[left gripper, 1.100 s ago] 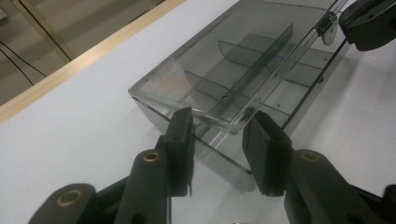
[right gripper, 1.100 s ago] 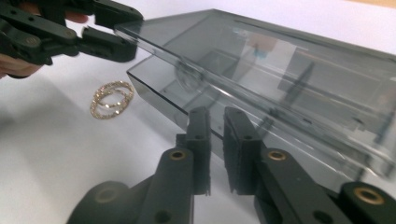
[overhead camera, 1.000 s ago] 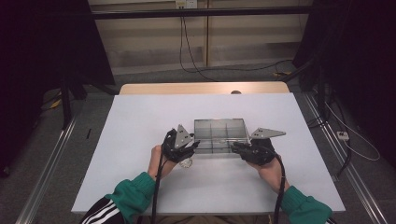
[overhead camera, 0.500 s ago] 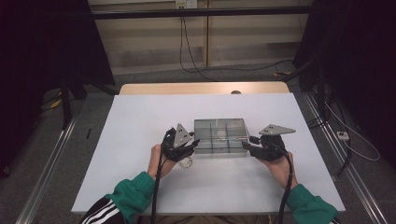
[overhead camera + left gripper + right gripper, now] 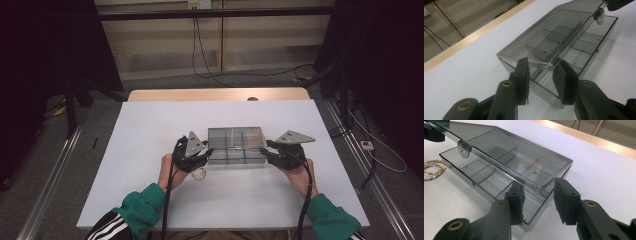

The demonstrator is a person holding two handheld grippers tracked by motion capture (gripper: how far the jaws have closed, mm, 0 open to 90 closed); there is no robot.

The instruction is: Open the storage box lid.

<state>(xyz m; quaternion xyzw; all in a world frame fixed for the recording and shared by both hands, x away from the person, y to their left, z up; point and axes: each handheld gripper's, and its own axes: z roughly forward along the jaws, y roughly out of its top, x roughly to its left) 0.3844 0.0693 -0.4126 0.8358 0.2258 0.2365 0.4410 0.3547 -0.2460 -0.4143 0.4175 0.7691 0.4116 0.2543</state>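
A smoky clear compartment box [image 5: 235, 145] lies mid-table with its lid [image 5: 554, 37] tilted up off the base. My left gripper [image 5: 206, 155] is at the box's left end. In the left gripper view its jaws [image 5: 541, 75] stand apart around the lid's front corner. At the box's right end, my right gripper [image 5: 267, 150] likewise stands open [image 5: 537, 197], with the lid [image 5: 506, 150] corner between its pads. The dividers show through the lid and the compartments look empty. A latch tab [image 5: 462, 148] hangs from the lid's front edge.
A gold chain [image 5: 199, 174] lies on the white table [image 5: 150, 130] just in front of the left gripper, also seen as the chain [image 5: 432, 168] beside the box. A wooden strip [image 5: 215, 95] runs along the far edge. Cables lie on the floor behind.
My right gripper has shifted rightward from the box's front to its right end. The left gripper has stayed at the left end.
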